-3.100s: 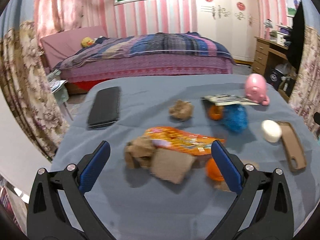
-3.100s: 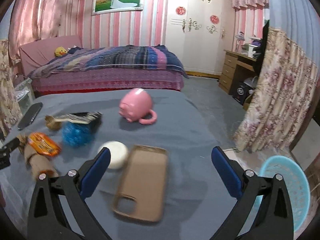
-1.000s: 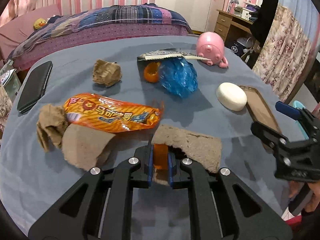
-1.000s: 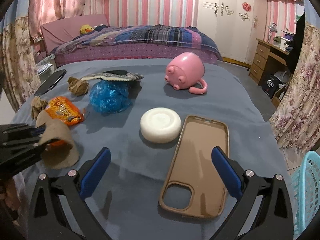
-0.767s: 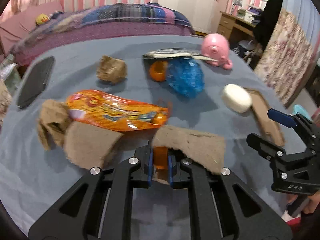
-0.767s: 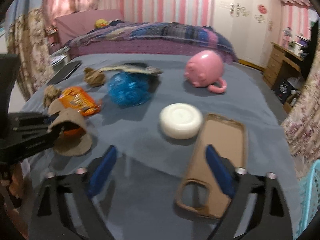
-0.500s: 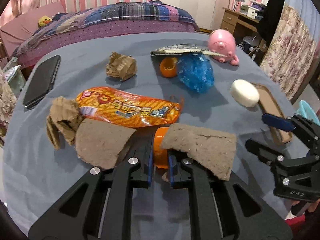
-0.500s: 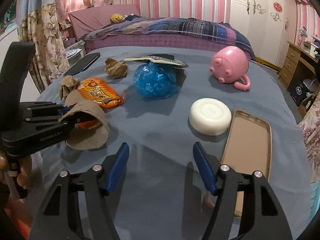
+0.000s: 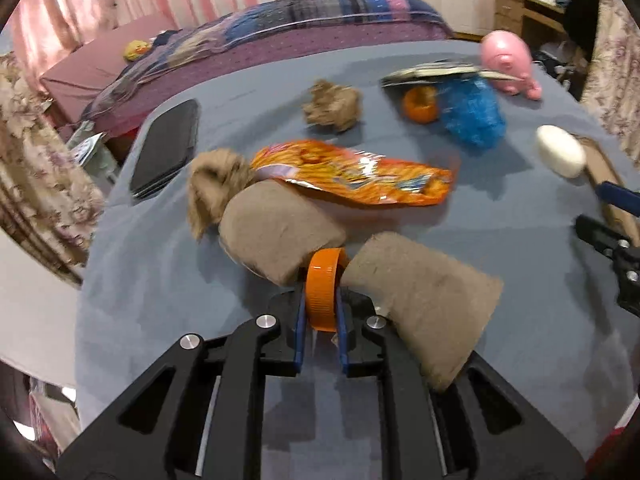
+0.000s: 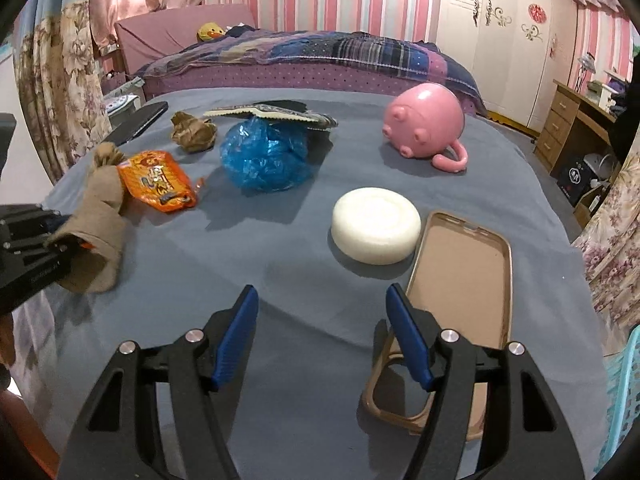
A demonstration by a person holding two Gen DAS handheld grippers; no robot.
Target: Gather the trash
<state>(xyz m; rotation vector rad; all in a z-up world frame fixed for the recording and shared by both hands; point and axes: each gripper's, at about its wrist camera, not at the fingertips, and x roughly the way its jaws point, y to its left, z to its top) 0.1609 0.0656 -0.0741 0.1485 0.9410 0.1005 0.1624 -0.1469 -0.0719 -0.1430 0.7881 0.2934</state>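
Observation:
My left gripper (image 9: 320,304) is shut on an orange bottle cap (image 9: 322,288), with a brown cardboard piece (image 9: 424,304) draped against it on the right; the gripper also shows at the left edge of the right wrist view (image 10: 60,240). Another brown cardboard piece (image 9: 276,232), an orange snack wrapper (image 9: 352,178), a crumpled brown paper ball (image 9: 332,108), a blue plastic bag (image 10: 266,156) and a second orange cap (image 9: 420,106) lie on the blue-grey table (image 10: 280,280). My right gripper (image 10: 322,332) is open and empty above the table's near edge.
A white round soap (image 10: 376,230), a tan phone case (image 10: 456,304), a pink pig mug (image 10: 426,126), a black phone (image 9: 166,154) and a flat striped packet (image 10: 272,114) are on the table. A turquoise basket (image 10: 624,396) stands at the right, below table level.
My left gripper, still shut on the orange cap, has pulled back and lifted with the cardboard piece. My right gripper's fingers have narrowed and it has swung left toward the table's middle.

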